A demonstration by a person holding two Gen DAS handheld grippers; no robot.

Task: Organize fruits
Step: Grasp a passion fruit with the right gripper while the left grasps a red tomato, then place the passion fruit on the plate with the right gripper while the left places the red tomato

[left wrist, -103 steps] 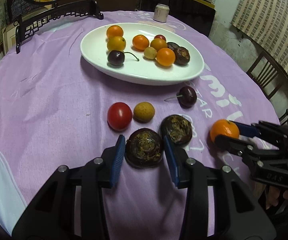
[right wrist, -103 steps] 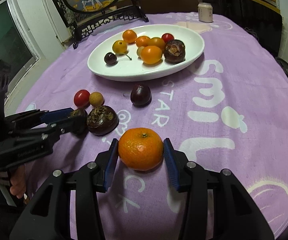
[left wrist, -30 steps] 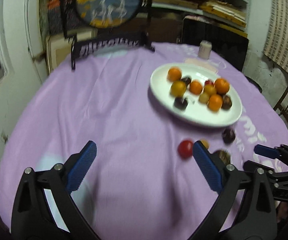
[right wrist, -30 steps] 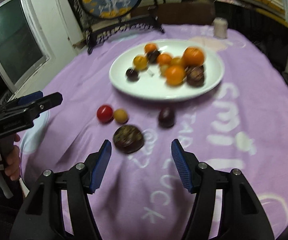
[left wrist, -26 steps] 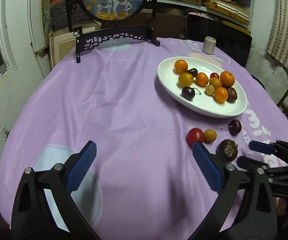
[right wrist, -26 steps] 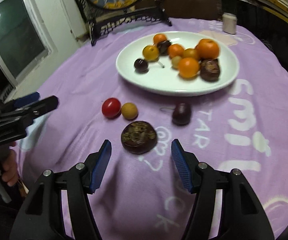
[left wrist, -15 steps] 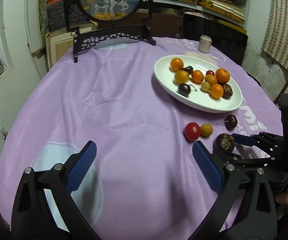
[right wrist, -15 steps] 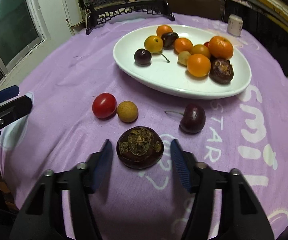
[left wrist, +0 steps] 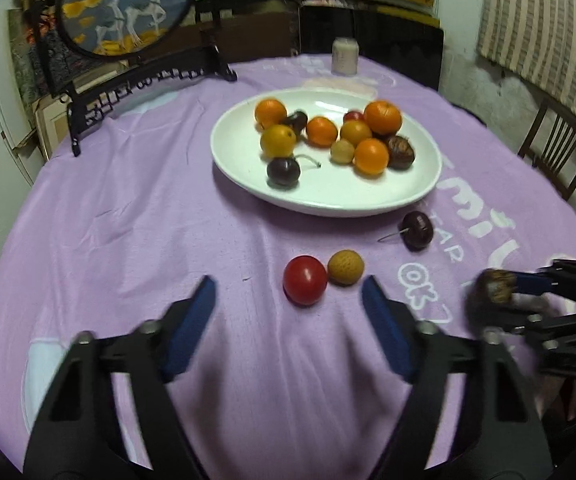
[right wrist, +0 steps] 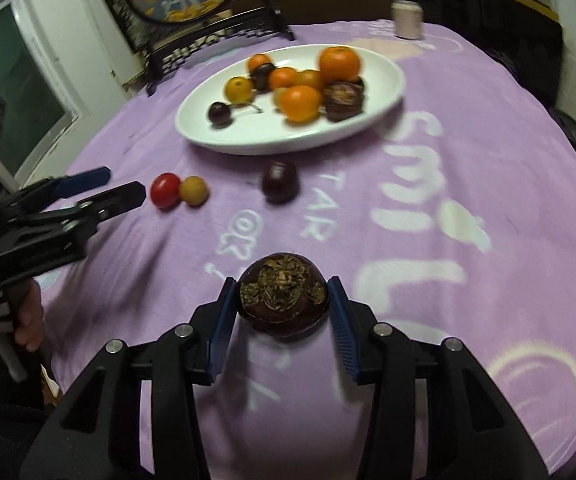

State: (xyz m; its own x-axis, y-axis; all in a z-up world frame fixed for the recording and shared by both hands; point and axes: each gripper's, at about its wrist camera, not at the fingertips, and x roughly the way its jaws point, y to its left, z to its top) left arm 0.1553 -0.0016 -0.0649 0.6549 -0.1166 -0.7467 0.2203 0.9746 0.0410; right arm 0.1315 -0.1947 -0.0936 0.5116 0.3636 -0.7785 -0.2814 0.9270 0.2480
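My right gripper (right wrist: 281, 312) is shut on a dark brown mangosteen (right wrist: 282, 294) and holds it above the purple cloth; it also shows at the right of the left wrist view (left wrist: 496, 286). My left gripper (left wrist: 288, 320) is open and empty, just short of a red tomato (left wrist: 304, 280) and a tan longan (left wrist: 346, 267). A dark cherry (left wrist: 418, 230) lies beyond them. The white plate (left wrist: 420, 188) holds several oranges, dark fruits and small fruits.
A round table with a purple cloth (left wrist: 127, 220) carries everything. A framed round screen on a black stand (left wrist: 127, 20) is at the back left. A small white jar (left wrist: 344, 55) stands behind the plate. A wooden chair (left wrist: 556, 152) is at the right.
My right gripper closed on the mangosteen and lifted it off the cloth. My left gripper narrowed somewhat and moved in toward the tomato and longan.
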